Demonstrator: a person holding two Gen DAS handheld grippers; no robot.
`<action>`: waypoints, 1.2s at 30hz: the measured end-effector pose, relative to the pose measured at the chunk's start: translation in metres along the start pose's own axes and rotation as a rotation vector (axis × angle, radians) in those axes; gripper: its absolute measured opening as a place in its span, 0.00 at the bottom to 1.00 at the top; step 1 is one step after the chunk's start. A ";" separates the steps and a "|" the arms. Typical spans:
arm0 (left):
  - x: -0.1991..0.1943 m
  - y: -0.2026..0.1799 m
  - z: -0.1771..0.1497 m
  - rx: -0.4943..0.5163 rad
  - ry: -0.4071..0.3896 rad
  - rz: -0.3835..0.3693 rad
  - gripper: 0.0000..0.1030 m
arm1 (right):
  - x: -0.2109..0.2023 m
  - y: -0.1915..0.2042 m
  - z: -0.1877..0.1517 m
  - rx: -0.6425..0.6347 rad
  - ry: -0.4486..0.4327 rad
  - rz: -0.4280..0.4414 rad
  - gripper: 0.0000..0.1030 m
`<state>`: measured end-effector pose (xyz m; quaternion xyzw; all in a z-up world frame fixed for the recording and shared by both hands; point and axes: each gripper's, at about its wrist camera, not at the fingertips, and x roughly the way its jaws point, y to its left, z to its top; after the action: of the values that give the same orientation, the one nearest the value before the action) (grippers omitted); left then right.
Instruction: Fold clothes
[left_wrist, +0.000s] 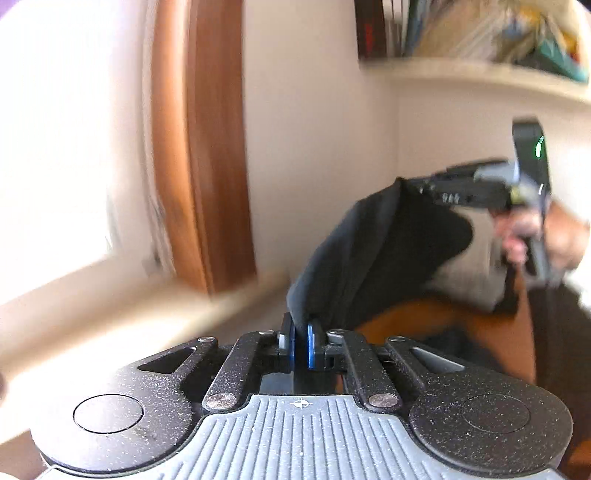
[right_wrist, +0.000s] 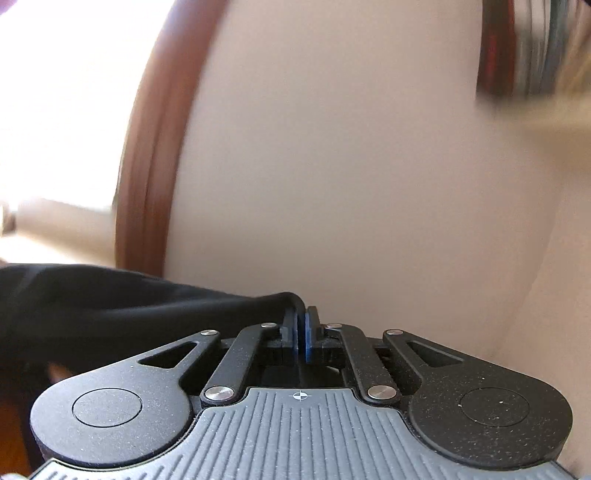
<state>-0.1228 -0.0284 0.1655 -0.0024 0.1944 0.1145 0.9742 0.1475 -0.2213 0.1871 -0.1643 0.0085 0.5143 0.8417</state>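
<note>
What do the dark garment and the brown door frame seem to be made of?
Dark garment: probably soft knit fabric, matte, because it drapes and bunches in limp folds. Door frame: apparently varnished wood, reddish-brown with a slight sheen, though blur hides any grain.

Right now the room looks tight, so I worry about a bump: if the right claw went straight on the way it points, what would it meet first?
Probably the bare wall ahead; how far away is unclear.
</note>
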 end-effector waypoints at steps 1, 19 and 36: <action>-0.014 0.001 0.010 -0.002 -0.030 -0.002 0.06 | -0.011 0.001 0.015 -0.005 -0.039 -0.014 0.04; -0.034 -0.003 -0.023 0.021 0.111 -0.057 0.27 | -0.147 -0.004 -0.034 0.035 0.355 0.114 0.32; 0.019 0.104 -0.116 -0.058 0.374 0.104 0.58 | 0.015 -0.002 -0.140 0.035 0.571 0.366 0.67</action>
<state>-0.1727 0.0710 0.0553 -0.0415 0.3685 0.1679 0.9134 0.1778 -0.2489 0.0520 -0.2831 0.2820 0.5900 0.7016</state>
